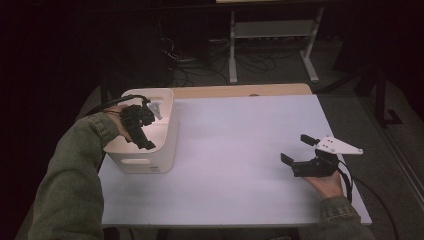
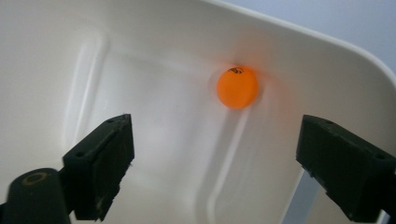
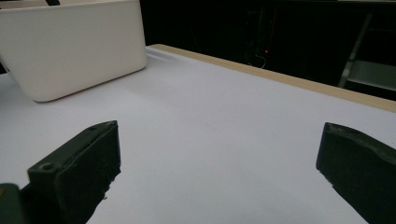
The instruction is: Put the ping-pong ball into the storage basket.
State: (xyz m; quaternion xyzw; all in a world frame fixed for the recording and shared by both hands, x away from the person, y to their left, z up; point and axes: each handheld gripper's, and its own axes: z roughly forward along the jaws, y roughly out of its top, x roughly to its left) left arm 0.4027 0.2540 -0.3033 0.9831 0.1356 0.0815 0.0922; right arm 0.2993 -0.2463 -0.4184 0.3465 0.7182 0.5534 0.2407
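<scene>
An orange ball (image 2: 237, 87), small, round and smooth, lies at the bottom of the white bin (image 1: 167, 131). It carries a small dark mark near its top, too blurred to read, perhaps a printed logo. The ball rests free against the curved foot of one inner wall, touching nothing else. The bin is a plain white plastic tub with rounded corners and a slot handle in its side; it stands upright at the left edge of the worktop (image 1: 235, 150).
</scene>
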